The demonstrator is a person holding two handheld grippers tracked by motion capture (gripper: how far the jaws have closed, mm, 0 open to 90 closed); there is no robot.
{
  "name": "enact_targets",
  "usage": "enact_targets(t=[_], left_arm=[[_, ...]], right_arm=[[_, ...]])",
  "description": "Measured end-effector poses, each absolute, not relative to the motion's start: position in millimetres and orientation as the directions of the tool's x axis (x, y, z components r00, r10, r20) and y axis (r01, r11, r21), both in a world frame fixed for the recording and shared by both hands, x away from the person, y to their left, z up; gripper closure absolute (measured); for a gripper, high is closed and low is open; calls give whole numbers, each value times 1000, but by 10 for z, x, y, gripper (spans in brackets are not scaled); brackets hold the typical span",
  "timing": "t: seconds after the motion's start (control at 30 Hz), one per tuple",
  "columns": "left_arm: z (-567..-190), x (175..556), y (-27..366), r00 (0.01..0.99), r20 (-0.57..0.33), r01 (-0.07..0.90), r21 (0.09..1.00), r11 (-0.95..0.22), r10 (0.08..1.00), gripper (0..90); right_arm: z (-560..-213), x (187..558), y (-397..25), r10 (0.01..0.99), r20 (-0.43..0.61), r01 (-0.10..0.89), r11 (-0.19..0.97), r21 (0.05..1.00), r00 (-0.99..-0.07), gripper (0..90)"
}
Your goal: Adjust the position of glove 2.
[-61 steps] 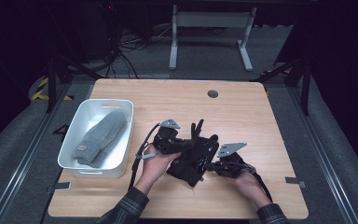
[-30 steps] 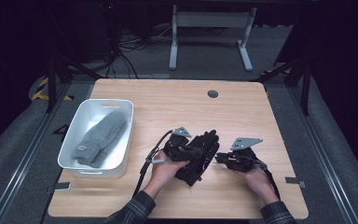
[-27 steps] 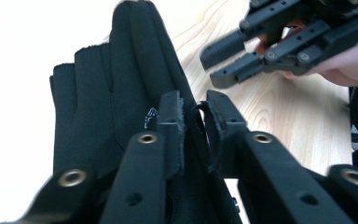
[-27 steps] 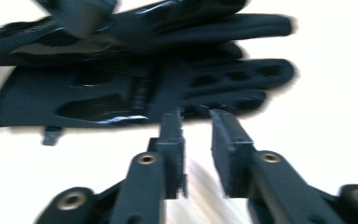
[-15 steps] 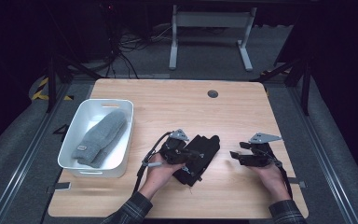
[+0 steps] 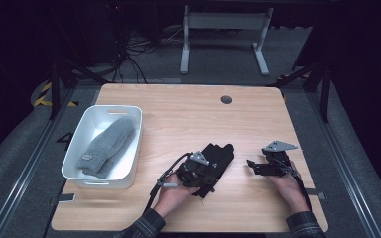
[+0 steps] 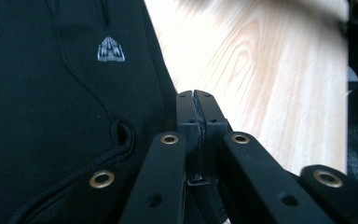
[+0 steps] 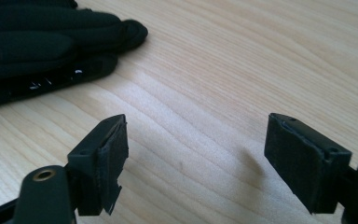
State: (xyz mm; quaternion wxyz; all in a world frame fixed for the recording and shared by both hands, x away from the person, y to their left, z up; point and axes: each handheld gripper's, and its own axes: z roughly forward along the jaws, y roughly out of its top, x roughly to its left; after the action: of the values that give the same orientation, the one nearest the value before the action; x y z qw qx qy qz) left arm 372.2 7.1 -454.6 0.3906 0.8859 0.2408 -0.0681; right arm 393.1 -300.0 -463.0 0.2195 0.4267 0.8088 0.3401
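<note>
Since the earlier frames the right gripper (image 6: 250, 164) has been drawn away from the black glove (image 6: 217, 157) and is now held well apart from it over bare wood, while the left gripper (image 6: 204, 174) has stayed on the glove's cuff end. In the right gripper view the jaws are seen spread wide, with nothing between them. In the left gripper view the jaws are pressed flat together beside the dark fabric; whether any cloth is pinched between the pads cannot be told.

The glove lies near the front middle of the table (image 6: 188, 114), fingers pointing away from the person. To its left, a grey mitten (image 6: 105, 147) is held in a white bin (image 6: 135, 148).

The glove is judged to be light, soft and floppy, so it will likely sag and fold when lifted from one point. A pinch on the thicker cuff hem is advised, since thin fingertips may slip from the pads
</note>
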Motion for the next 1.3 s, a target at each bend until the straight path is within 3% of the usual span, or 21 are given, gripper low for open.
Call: enact_targets(t=[0.33, 0.83, 0.97, 1.3], left_arm=[[-4538, 3730, 134, 878, -262, 470, 629, -619, 400, 898], [-4472, 3739, 481, 866, -188, 474, 602, -642, 464, 896], [-4431, 3735, 494, 870, -187, 466, 615, -636, 457, 829], [-4208, 3815, 494, 904, -139, 397, 626, -671, 405, 534]], right_arm=[[-4685, 3964, -3015, 849, -37, 559, 378, 738, -526, 163], [-4688, 3967, -3012, 847, -38, 558, 382, 737, -530, 153], [-4688, 3967, -3011, 847, -37, 558, 381, 737, -530, 153], [-4687, 3967, -3011, 847, -37, 559, 382, 736, -530, 152]])
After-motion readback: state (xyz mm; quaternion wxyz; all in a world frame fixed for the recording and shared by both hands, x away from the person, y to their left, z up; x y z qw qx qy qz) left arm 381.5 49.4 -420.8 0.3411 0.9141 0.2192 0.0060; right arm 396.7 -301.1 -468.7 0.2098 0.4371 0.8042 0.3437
